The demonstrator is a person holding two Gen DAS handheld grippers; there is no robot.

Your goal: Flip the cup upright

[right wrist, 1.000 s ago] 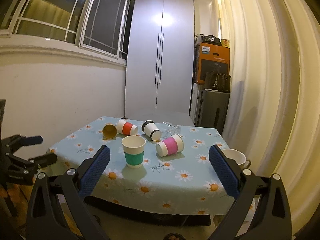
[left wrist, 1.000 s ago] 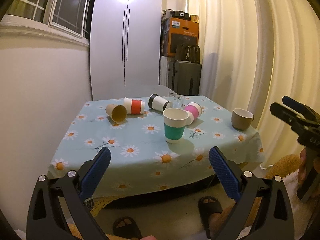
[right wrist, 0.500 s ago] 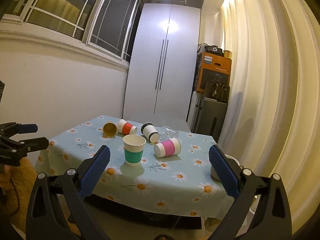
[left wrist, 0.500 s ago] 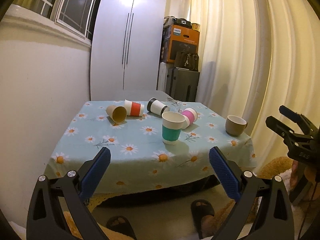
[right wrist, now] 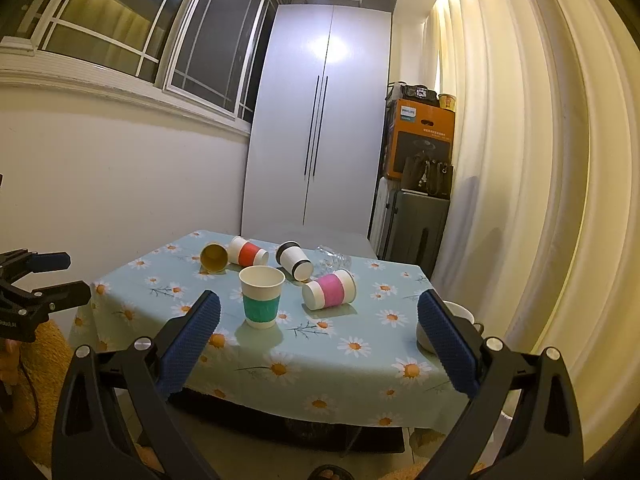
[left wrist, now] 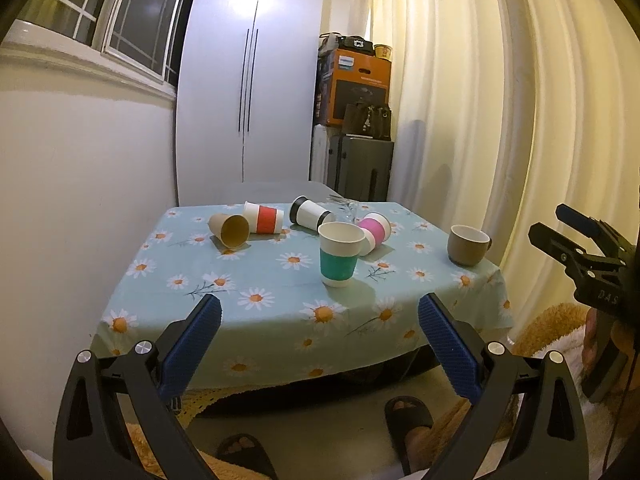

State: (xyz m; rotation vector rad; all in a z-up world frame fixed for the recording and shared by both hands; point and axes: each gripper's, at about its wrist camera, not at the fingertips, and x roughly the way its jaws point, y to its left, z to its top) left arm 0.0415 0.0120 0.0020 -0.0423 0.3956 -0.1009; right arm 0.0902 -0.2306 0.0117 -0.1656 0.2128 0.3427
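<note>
Fingers of left gripper (left wrist: 319, 322) and right gripper (right wrist: 319, 321) spread, empty; orange box (right wrist: 425, 135) reads "PHILIPS"

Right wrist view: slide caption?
Open right gripper faces a daisy tablecloth: green-banded cup upright, four paper cups tipped.

Black left gripper (left wrist: 319, 354), blue ribbed pads (left wrist: 191, 350), silver screws, possibly printed plastic

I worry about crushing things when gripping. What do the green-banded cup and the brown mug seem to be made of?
The green-banded cup looks like thin paper: matte white wall, rolled rim, a ribbed-looking sleeve, so probably easy to squash. The brown mug appears ceramic: thick wall, handle, matte brown outside and pale inside, likely rigid.
</note>
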